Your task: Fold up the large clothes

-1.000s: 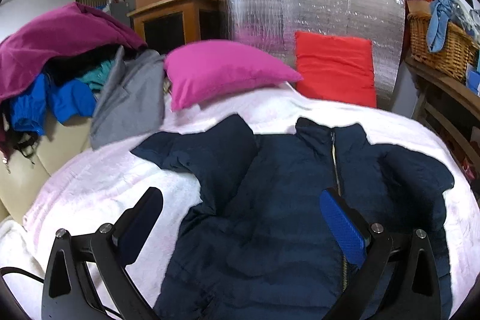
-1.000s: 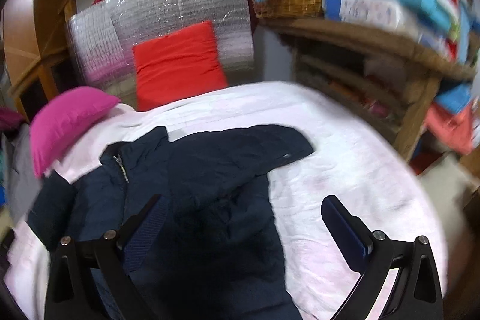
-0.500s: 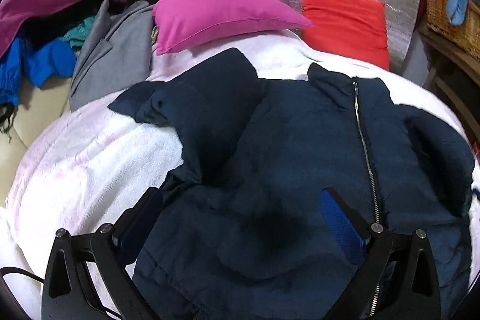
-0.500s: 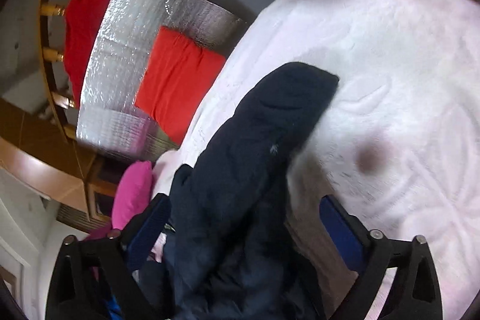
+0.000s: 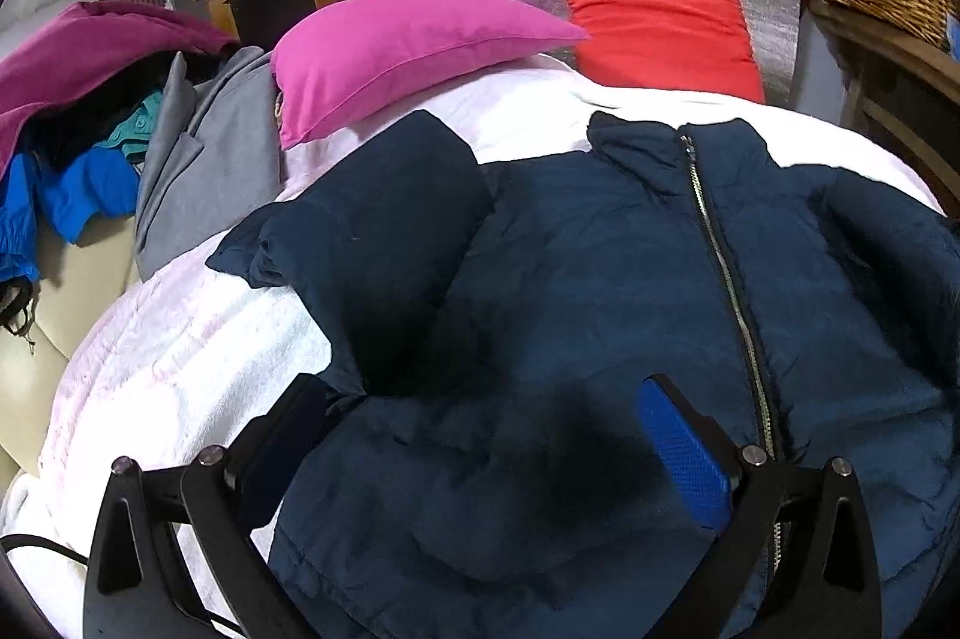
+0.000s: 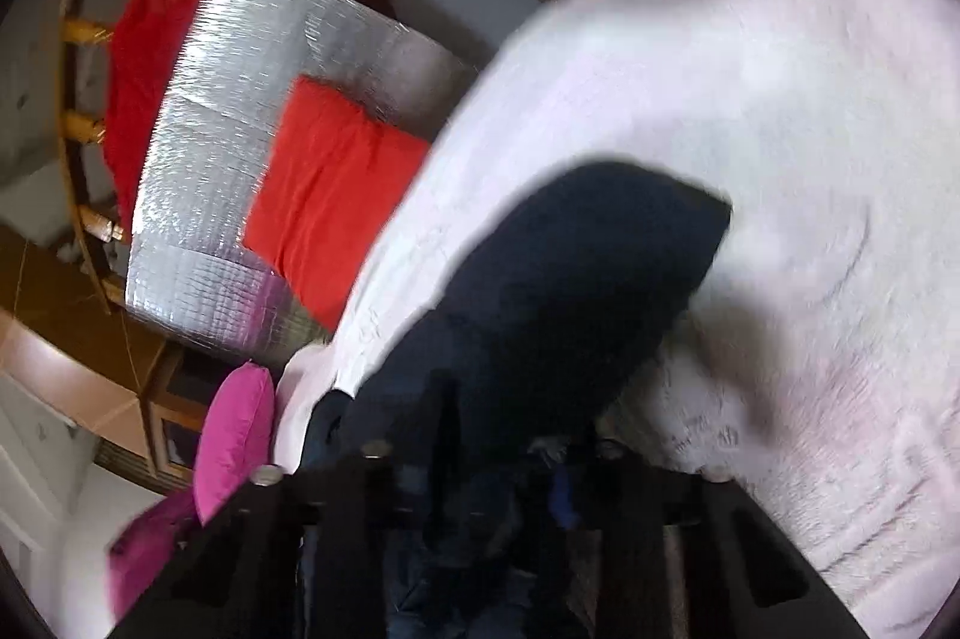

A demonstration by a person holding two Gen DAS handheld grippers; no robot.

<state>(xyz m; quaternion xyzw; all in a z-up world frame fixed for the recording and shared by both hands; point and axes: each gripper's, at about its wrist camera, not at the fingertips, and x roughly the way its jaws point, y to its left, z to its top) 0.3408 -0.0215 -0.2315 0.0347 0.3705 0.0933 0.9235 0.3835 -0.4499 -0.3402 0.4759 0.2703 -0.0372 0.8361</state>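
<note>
A dark navy padded jacket with a silver zip (image 5: 600, 291) lies front-up on the bed's white fleecy blanket (image 5: 180, 339), collar toward the head edge where a magenta pillow (image 5: 408, 45) and a red cushion (image 5: 660, 21) sit. The left gripper (image 5: 486, 435) hovers over the jacket's lower left part, fingers (image 5: 684, 447) spread wide and holding nothing. The right gripper (image 6: 504, 477) is closing, its fingers drawn near together around the navy fabric at the jacket's right sleeve (image 6: 570, 279); blur hides whether they press it.
</note>
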